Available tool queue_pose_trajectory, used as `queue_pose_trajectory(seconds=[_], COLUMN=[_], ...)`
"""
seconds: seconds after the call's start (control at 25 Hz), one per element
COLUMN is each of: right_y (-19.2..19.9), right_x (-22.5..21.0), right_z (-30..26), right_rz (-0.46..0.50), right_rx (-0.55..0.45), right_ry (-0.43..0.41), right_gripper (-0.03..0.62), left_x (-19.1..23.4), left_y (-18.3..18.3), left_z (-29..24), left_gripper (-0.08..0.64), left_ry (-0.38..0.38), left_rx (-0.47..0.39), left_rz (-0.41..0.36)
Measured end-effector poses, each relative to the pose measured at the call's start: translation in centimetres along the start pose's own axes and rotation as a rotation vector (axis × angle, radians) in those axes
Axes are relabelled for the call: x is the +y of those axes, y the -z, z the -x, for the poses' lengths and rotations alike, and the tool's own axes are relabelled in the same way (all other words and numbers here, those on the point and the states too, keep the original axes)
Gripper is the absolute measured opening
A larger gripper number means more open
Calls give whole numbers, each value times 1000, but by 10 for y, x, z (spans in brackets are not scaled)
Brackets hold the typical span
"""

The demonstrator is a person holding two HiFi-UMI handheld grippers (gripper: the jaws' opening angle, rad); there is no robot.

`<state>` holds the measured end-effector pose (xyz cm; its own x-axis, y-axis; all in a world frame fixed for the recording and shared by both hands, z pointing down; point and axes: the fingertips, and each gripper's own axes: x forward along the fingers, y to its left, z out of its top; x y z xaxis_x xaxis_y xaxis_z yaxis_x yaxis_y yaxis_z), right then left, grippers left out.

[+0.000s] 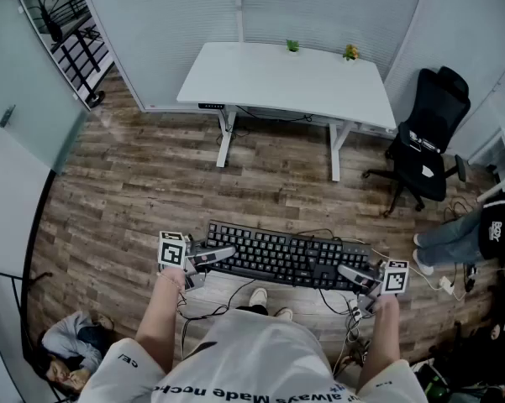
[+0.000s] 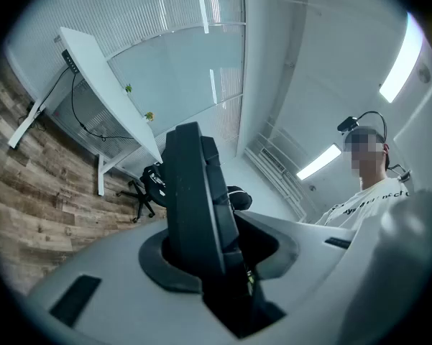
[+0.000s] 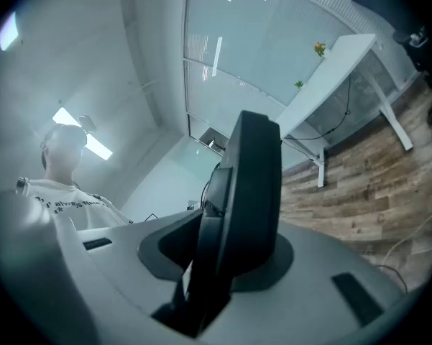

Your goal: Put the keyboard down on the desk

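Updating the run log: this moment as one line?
black keyboard: held over wood floor | left gripper: shut on keyboard | right gripper: shut on keyboard | white desk: ahead

**Head view.** Light was even, diffuse and indoor. The white desk was the brightest surface, nearly washed out, and a faint soft shadow lay on the wood floor beneath it. Wide-angle bending curved the walls at the frame edges. Focus was sharp throughout.

**Left gripper view.** The picture was a circular fisheye with black corners. The ceiling strip lights were blown out, and glare streaked the glass partition. The keyboard, close to the lens, was a dark, soft-focus mass.

**Right gripper view.** The same vignette applied, with a cool bluish cast. One ceiling light glared at left, and the keyboard end was likewise dark and blurred.
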<state>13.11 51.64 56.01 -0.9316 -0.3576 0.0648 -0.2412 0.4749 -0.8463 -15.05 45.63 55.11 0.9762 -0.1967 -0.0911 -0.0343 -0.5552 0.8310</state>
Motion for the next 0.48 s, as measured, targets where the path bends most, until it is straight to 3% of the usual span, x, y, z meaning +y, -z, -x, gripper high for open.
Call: queue_pose_trajectory(seconds=[0.48], right_y=[0], right_x=[0], right_z=[-21], right_rz=[7], right_rx=[-10], right_ry=[-2], right_gripper=[130], left_x=[6], left_y=[-13], left_z=[17], left_gripper=[152], left_ry=[0], left_rx=[14], left_rz=[-9])
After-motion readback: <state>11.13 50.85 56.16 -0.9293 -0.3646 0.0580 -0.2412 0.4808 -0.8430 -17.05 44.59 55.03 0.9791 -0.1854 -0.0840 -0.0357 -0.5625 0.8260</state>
